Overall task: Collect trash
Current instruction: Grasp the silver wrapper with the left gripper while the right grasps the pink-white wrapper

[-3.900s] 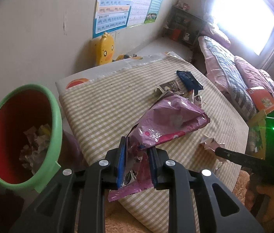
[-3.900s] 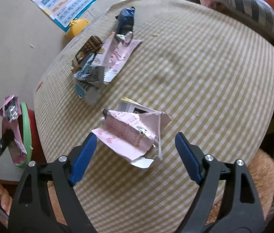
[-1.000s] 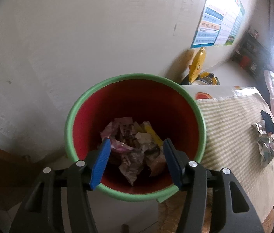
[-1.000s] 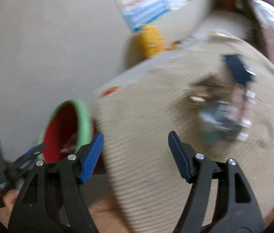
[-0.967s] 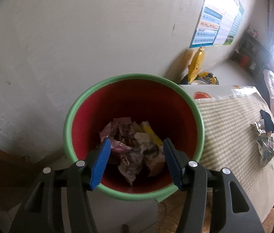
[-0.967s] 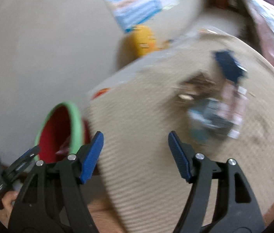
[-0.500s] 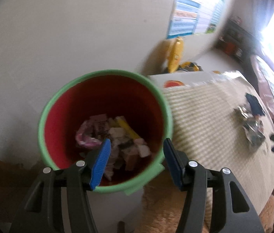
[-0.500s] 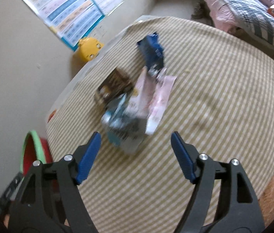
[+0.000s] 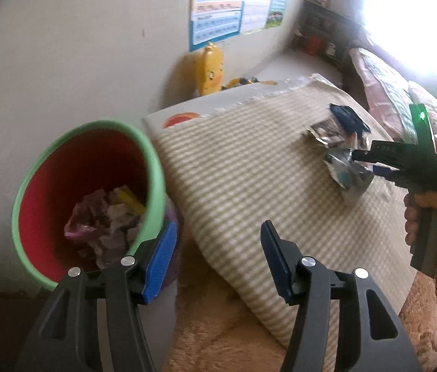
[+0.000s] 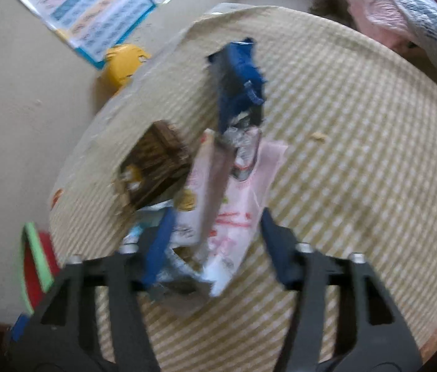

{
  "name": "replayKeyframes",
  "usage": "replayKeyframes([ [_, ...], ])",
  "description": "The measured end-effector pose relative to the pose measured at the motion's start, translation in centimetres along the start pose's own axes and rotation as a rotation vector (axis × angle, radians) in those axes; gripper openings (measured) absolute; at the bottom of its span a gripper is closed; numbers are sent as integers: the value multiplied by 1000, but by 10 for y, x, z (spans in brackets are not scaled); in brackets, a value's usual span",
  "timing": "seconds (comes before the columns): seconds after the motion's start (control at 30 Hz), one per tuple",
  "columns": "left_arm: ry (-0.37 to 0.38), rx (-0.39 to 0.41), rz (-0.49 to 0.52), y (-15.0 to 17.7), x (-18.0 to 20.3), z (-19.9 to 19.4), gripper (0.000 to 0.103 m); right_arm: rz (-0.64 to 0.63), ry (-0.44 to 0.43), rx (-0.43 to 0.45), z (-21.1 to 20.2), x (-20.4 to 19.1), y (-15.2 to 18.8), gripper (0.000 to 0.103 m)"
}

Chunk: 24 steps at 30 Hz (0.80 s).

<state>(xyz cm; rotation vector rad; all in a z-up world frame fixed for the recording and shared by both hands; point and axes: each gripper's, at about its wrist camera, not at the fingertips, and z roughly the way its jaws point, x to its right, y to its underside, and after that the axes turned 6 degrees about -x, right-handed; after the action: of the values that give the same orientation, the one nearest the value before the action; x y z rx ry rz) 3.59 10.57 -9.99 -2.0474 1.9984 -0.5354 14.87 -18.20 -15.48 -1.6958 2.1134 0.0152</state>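
A red bin with a green rim point(image 9: 153, 167) stands left of the table and holds crumpled wrappers point(image 9: 103, 220). My left gripper point(image 9: 218, 248) hangs open and empty between the bin and the table edge. A pile of wrappers lies on the checked cloth point(image 10: 358, 124): a pink-white one point(image 10: 237, 204), a blue one point(image 10: 240, 71), a brown one point(image 10: 153, 161) and a silvery one point(image 9: 342, 170). My right gripper point(image 10: 216, 226) is low over the pile. Its jaws are closing with the pink-white wrapper between them, and its pads do not clearly press on it.
A yellow duck toy point(image 9: 210, 71) and a poster point(image 9: 218, 6) are at the wall behind the table. A bed with striped bedding point(image 9: 385, 83) lies to the right. A brown fuzzy rug point(image 9: 218, 325) shows below the table edge. A hand point(image 9: 429, 217) holds the right gripper.
My left gripper has swung from above the bin toward the table, so the bin now sits at the left. My right gripper has dropped onto the wrapper pile and its jaws have narrowed.
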Motion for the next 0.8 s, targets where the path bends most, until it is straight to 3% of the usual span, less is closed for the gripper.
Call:
replayKeyframes([
  [0.07, 17, -9, 17, -2, 9, 2, 54, 1, -57, -15, -10, 6, 11, 33],
  [0.13, 34, -11, 49, -4, 22, 4, 54, 12, -121, -25, -21, 15, 25, 33],
  [0.37, 123, -40, 107, -24, 70, 25, 54, -24, -87, -36, -65, 45, 104, 33],
  [0.5, 135, -41, 213, -37, 121, 46, 54, 2, -52, -37, -71, 63, 141, 33],
  [0.6, 115, -47, 289, -45, 155, 64, 54, 5, -41, -15, -74, 66, 142, 33],
  [0.8, 55, -87, 339, -58, 190, 96, 54, -44, -24, 2, -76, 59, 141, 33],
])
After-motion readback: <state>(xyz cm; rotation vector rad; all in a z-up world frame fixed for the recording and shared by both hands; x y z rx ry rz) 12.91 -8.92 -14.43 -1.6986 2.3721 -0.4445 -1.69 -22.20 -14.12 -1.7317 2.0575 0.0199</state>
